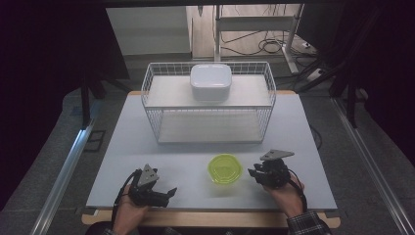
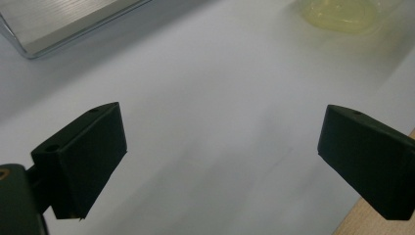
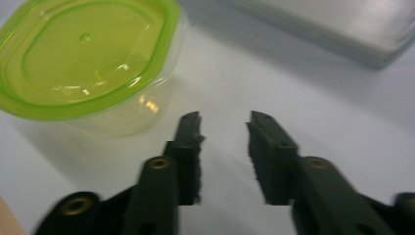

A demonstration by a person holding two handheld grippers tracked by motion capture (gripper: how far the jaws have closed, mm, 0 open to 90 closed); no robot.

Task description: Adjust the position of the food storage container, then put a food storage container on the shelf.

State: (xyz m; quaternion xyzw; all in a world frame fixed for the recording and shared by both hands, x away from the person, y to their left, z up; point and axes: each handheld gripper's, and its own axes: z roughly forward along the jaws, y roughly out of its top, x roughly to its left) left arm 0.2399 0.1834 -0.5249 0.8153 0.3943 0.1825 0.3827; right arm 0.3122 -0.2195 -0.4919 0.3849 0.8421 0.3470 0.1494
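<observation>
Both tongs open, empty; green-lidded container (image 1: 225, 169) between them, just beside right tongs (image 1: 255, 173).

Wide-open hand-held gripper (image 2: 220, 161) above bare white table (image 2: 205, 98)

The tub (image 1: 225, 170) is clear with a lime-green lid (image 3: 88, 54). Both tools, left (image 1: 169, 192) and right (image 1: 252, 173), are black, each topped by a grey plate. The counter (image 1: 147, 147) is pale grey-white, the wire rack (image 1: 208, 105) white, the box (image 1: 211, 81) on it white too.
</observation>
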